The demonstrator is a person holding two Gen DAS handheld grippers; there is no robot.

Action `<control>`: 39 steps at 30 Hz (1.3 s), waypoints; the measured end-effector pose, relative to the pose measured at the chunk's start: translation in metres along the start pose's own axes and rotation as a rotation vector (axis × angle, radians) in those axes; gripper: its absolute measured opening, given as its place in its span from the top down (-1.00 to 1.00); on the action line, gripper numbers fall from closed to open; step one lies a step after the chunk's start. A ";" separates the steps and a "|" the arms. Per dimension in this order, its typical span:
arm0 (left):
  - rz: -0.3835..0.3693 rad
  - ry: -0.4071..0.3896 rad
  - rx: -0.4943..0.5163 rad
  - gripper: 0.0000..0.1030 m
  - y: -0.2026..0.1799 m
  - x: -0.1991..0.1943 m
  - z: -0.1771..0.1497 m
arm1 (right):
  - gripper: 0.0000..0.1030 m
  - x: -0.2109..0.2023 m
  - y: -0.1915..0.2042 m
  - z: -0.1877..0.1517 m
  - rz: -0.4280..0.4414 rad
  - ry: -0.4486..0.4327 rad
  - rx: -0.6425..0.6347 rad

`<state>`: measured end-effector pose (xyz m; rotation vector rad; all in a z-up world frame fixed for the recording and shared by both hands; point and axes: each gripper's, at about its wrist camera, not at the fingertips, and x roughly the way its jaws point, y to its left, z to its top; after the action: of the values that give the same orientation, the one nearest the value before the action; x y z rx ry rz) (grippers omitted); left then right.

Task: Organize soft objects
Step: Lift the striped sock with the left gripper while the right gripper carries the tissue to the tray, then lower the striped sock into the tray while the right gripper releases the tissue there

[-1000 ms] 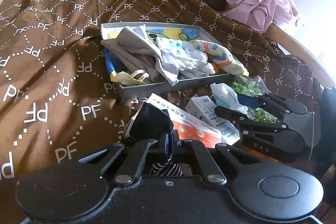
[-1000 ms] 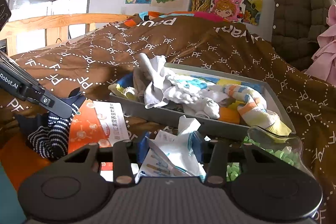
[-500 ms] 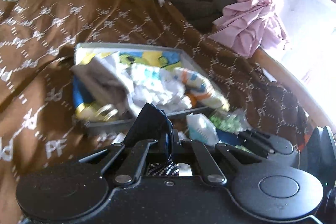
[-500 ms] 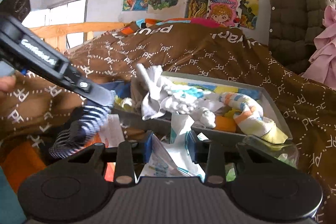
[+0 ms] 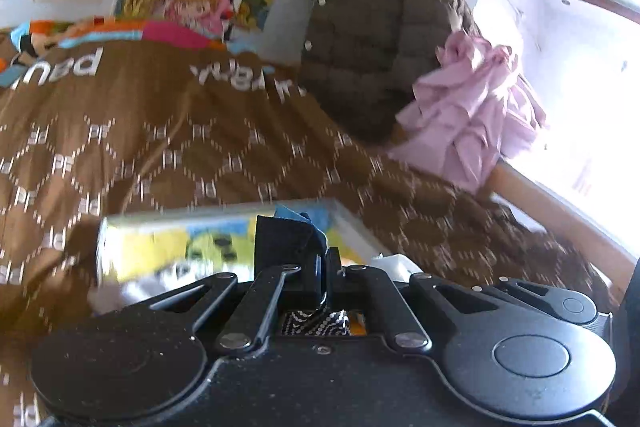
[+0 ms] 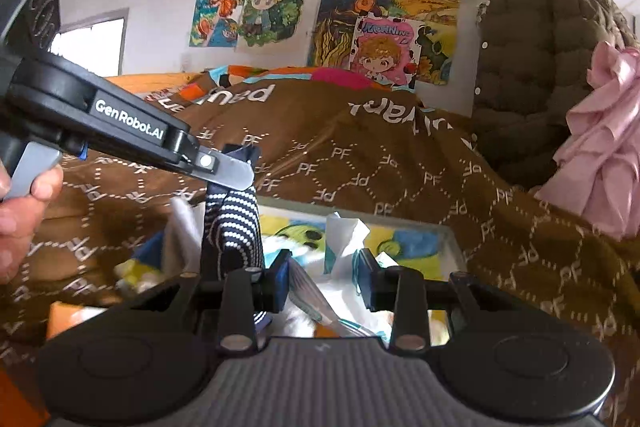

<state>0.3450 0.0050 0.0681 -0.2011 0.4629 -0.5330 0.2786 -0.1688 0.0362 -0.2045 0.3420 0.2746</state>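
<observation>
Right wrist view: shows the left gripper (image 6: 234,173) reaching in from 9 o'clock, jaws pinched tight on a dark sock (image 6: 234,231) with white dotted stripes. Hangs long axis near vertical, top edge at 12 o'clock between the fingertips, free end at 6 o'clock dropping behind the right gripper's body. Hangs over the near left part of a grey tray (image 6: 450,239) on a brown blanket (image 6: 360,163); cannot tell whether the low end touches the tray's contents. Shows a hand (image 6: 18,215) at 9 o'clock, cut off by the frame edge. Shows the right gripper (image 6: 324,277) part open around a white packet (image 6: 344,239) standing upright between the blue pads; cannot tell whether the pads press it or merely flank it.

Left wrist view: heavily motion-blurred. Shows the same sock (image 5: 286,243) as a dark fold poking up toward 12 o'clock from the closed fingers, dotted part glimpsed below through the linkage. Shows the tray (image 5: 176,217) beyond, contents smeared to yellow, blue and white. Shows a brown padded jacket (image 5: 380,39) and pink cloth (image 5: 476,115) at 1 to 2 o'clock.
</observation>
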 end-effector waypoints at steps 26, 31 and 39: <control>0.046 0.074 -0.035 0.95 0.011 0.098 -0.038 | 0.22 0.105 -0.044 0.002 -0.106 0.229 -0.035; 0.055 0.090 -0.046 0.95 0.013 0.103 -0.044 | 0.16 0.105 -0.046 -0.001 -0.095 0.237 -0.033; 0.062 0.102 -0.069 0.77 0.014 0.106 -0.048 | 0.09 0.104 -0.047 0.000 -0.097 0.239 -0.030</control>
<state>0.4094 -0.0425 -0.0177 -0.2254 0.5859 -0.4680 0.3870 -0.1894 0.0064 -0.2838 0.5627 0.1596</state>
